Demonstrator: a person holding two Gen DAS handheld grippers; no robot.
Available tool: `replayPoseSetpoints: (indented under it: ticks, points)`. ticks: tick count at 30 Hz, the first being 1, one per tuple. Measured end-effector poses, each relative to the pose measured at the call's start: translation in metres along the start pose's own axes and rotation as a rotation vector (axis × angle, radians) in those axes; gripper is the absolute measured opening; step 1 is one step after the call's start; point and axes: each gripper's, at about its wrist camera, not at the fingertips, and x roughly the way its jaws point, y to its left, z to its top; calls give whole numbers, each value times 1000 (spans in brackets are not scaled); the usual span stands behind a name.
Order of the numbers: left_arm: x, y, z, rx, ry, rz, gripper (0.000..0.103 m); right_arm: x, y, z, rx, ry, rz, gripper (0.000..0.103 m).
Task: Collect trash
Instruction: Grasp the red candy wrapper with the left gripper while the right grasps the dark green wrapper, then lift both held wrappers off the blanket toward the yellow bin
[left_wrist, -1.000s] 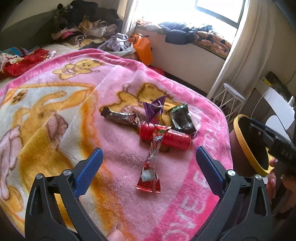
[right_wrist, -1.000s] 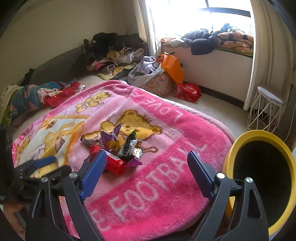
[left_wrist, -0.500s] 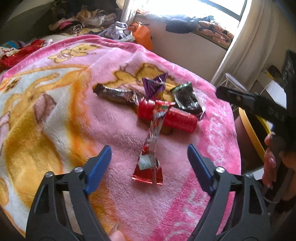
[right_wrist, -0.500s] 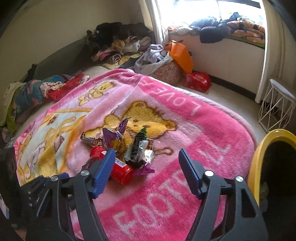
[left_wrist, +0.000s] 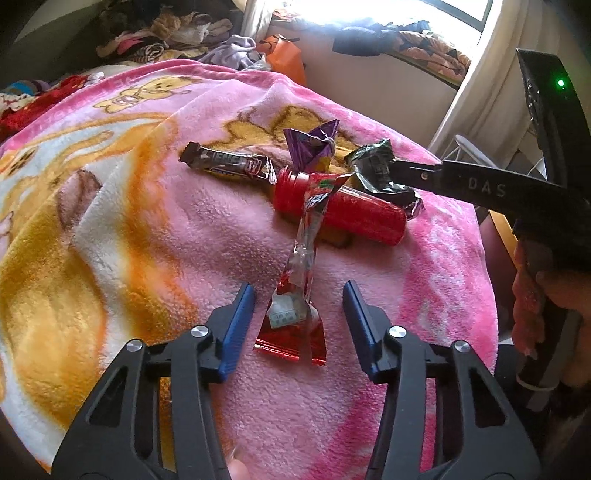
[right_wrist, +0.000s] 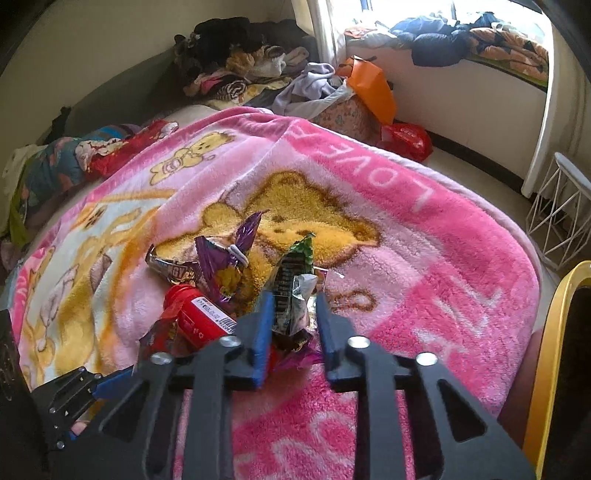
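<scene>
Both my tongs have closed in: left tongs (left_wrist: 298, 295) half-open astride the red wrapper (left_wrist: 295, 291), right tongs (right_wrist: 291, 317) narrowed around the dark wrapper (right_wrist: 291, 291) without pinching yet, and the slick foil could slip or drag the red bottle (right_wrist: 199, 317) off the bed's edge.

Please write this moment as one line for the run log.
left gripper: open around red wrapper | right gripper: open around green wrapper | bin: right

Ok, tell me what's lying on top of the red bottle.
A long red wrapper is draped across the red bottle near its cap. The dark green wrapper overlaps its far side. What is under the bottle is hidden.
</scene>
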Motion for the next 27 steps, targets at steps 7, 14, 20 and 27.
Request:
replayPoseSetpoints:
  ticks: [7, 14, 20, 27]
  points:
    - [-1, 3, 1, -2, 1, -4, 19, -12, -2, -4, 23, -28, 49, 6]
    - [-5, 5, 4, -9, -3, -26, 14, -34, -6, -9, 49, -74, 74, 6]
    - [-16, 3, 11, -12, -32, -42, 14, -50, -6, -14, 47, -99, 80, 6]
    - [-28, -5, 20, -10, -61, -62, 14, -63, 3, -19, 23, -109, 89, 6]
